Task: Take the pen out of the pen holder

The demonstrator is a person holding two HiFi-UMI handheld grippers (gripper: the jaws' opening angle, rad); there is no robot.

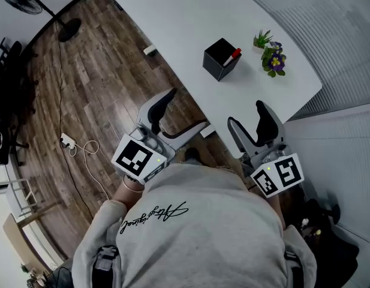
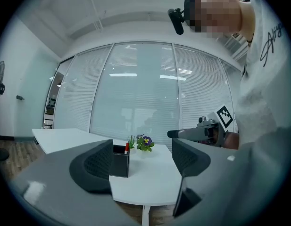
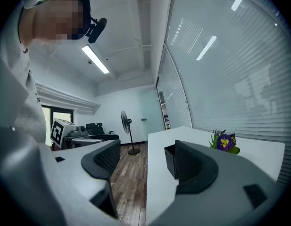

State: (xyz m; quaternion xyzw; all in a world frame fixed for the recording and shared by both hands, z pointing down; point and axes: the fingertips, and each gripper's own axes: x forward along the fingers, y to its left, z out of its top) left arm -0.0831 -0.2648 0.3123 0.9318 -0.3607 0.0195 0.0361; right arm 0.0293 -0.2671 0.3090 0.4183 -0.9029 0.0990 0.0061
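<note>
Red-capped pen (image 1: 234, 55) in black square holder (image 1: 213, 65)

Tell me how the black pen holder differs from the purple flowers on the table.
The pen holder is a black, square-sided box; the flowers are purple and yellow with green leaves. The pen holder has a red-capped pen in it; the flowers have none. Both stand on the white table, apart from each other.

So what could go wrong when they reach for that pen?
The pen holder stands free on the table; pulling the pen at a slant might tip or drag it. The flowers stand close beside it, so a wide reach might knock them. Only the pen's red end shows above the rim, a small target for the jaws, which might slip off.
</note>
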